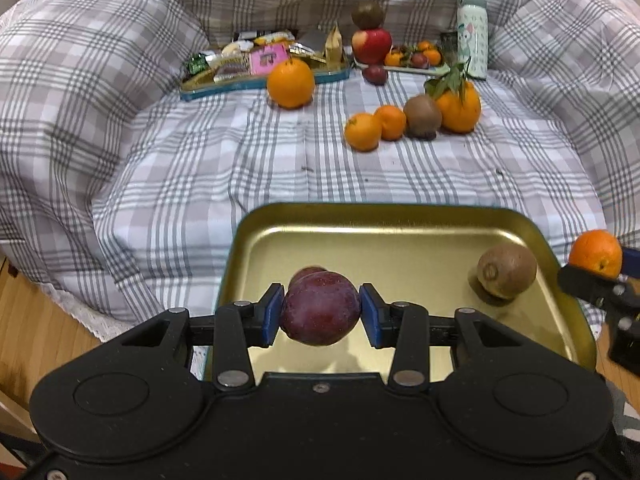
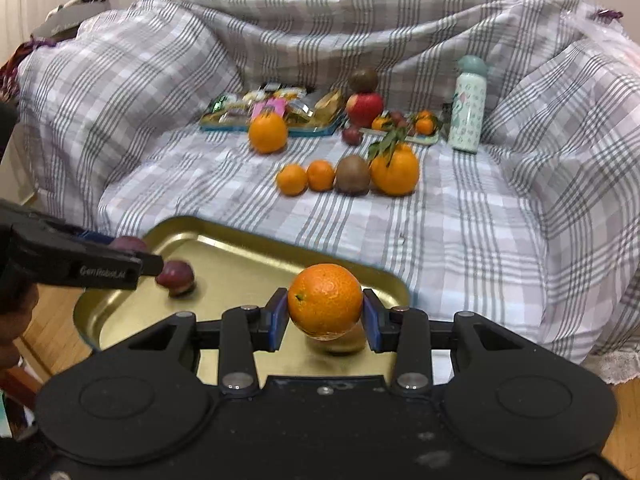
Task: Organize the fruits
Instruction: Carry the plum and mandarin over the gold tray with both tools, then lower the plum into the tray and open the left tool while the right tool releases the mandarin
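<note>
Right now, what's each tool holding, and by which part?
Left tool: dark red plum, pinched across its middle, over the gold tray. Right tool: small orange, gripped at its two sides.

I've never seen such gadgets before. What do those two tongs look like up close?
Both tongs, left and right, are matte black plastic with two round humps, silver rivets on jointed links, and blue pads on the fingertips. Seen side-on, the left one bears pale lettering, roughly "GenRobot". No cables or sleeves show.
</note>
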Available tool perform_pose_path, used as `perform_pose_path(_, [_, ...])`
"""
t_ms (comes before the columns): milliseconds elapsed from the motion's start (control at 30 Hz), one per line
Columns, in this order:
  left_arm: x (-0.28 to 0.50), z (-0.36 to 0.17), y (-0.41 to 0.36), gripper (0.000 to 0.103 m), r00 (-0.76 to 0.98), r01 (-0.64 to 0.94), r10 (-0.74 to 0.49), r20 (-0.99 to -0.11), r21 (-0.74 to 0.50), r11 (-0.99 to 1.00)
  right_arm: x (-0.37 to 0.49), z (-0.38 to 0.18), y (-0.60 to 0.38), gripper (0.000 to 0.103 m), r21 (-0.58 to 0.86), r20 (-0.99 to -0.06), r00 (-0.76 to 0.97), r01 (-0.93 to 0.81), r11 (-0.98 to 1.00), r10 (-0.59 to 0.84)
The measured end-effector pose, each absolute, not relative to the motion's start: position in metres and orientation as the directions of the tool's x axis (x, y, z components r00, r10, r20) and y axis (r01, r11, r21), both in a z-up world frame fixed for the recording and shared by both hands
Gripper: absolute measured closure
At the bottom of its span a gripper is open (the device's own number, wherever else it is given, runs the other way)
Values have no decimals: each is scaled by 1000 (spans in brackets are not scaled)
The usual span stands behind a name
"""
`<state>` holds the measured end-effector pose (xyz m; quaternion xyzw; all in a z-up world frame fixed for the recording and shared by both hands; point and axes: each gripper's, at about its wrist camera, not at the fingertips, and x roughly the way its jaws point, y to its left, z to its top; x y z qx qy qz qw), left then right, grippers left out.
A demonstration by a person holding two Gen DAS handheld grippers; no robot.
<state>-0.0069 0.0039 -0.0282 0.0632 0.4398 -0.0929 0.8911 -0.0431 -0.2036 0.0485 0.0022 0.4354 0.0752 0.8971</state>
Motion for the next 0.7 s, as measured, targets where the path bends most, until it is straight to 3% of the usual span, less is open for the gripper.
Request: perform_pose_path(700, [0,-58,12,53,504,164,-72,-861,13,986,-34,2,-196,63,88,-889,439,-114,990,130])
